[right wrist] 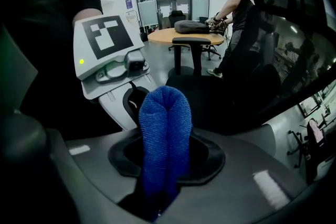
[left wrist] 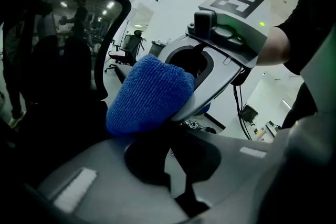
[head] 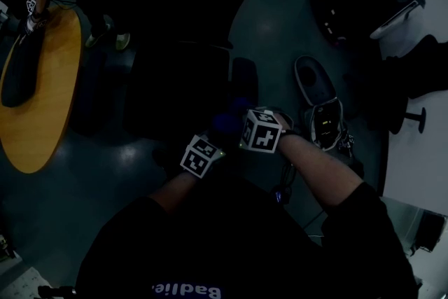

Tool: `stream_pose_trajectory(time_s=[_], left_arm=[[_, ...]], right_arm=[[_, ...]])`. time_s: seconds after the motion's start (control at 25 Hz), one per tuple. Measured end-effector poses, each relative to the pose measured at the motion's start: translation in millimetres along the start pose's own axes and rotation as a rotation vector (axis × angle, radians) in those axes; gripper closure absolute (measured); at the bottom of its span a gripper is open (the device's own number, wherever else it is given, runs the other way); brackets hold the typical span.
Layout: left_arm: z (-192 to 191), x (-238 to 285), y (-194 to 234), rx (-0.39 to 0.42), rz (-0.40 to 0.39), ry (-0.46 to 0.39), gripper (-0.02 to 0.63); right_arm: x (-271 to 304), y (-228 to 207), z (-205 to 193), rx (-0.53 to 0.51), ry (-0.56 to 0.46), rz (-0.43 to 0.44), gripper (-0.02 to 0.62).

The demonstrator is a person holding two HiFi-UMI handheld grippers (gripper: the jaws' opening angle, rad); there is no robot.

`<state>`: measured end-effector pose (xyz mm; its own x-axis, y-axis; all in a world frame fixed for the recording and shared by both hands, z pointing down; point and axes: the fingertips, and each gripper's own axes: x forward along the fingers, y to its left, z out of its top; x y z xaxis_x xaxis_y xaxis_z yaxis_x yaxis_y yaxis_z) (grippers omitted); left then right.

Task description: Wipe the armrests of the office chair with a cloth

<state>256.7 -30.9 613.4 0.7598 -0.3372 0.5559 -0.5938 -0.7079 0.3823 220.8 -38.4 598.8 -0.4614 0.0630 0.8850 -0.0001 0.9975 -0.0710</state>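
My right gripper (right wrist: 167, 162) is shut on a folded blue cloth (right wrist: 165, 128), which stands up out of its jaws. In the head view, which is very dark, the blue cloth (head: 227, 124) sits between my right gripper (head: 236, 125) and my left gripper (head: 215, 139), just in front of the black office chair (head: 175, 91). My left gripper (left wrist: 172, 148) is shut with nothing in it, its tips just under the cloth (left wrist: 149, 94). The chair's mesh back (left wrist: 79, 34) rises to the left. One armrest (right wrist: 191, 41) shows beyond the cloth.
A round wooden table (head: 49, 101) stands at the left, with a dark bag (head: 21, 70) on it and another person (right wrist: 237, 2) working at it. Bags and gear (head: 322, 105) lie on the floor at the right. More office chairs stand further off.
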Motion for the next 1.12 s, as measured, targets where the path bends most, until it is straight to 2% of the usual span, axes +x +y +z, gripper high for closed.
stream_pose_trajectory(time_s=[0.24, 0.52, 0.72, 0.84, 1.12], left_arm=[[-2, -2, 1, 0.033, -0.013, 0.036, 0.589], [8, -1, -3, 0.053, -0.022, 0.045, 0.589], [12, -2, -3, 0.065, -0.021, 0.039, 0.589], [17, -3, -3, 0.041, -0.022, 0.026, 0.589], [24, 1, -3, 0.007, -0.031, 0.011, 0.589]], right_arm=[[-15, -4, 2, 0.018, -0.055, 0.009, 0.465], [-65, -63, -5, 0.031, -0.095, -0.092, 0.465], [-91, -122, -24, 0.05, -0.069, -0.178, 0.465], [-102, -155, -41, 0.081, -0.042, -0.218, 0.465], [-94, -200, -70, 0.142, -0.004, -0.235, 0.465]])
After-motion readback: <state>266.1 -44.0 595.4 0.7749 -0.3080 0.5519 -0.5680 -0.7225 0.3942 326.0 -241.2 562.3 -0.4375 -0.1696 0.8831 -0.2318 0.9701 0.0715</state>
